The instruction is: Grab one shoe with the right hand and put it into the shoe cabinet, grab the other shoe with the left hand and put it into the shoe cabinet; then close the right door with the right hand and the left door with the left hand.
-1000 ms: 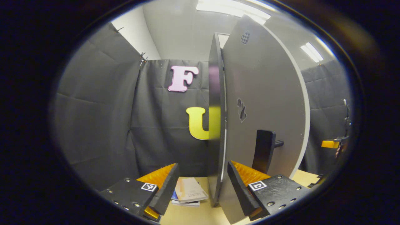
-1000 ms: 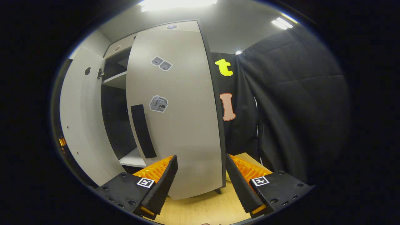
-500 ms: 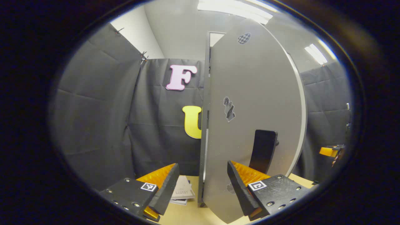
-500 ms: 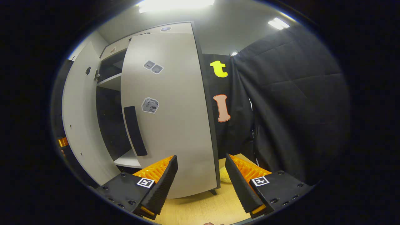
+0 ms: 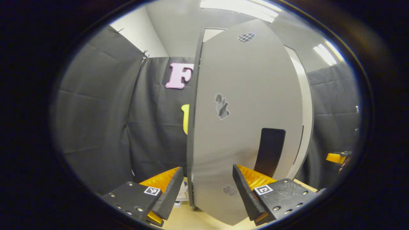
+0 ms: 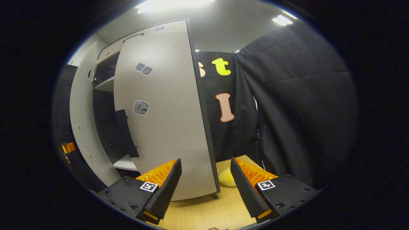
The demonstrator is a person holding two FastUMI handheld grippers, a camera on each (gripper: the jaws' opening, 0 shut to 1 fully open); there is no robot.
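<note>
Both claws stand spread, pinching nothing. The left claw [image 5: 207, 188] straddles the left door's [image 5: 246, 127] hinge-side edge; the right claw [image 6: 206, 183] sits at the right door's [image 6: 163, 127] outer face. Door-closing is in hand; shoes presumably inside the cabinet [image 6: 108, 84], unseen. Next: push each door flush.

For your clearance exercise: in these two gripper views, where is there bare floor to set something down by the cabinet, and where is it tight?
Bare wooden floor lies before the right door, bordered by a yellow object. It is tight at the left door, where papers lie beside its edge.
</note>
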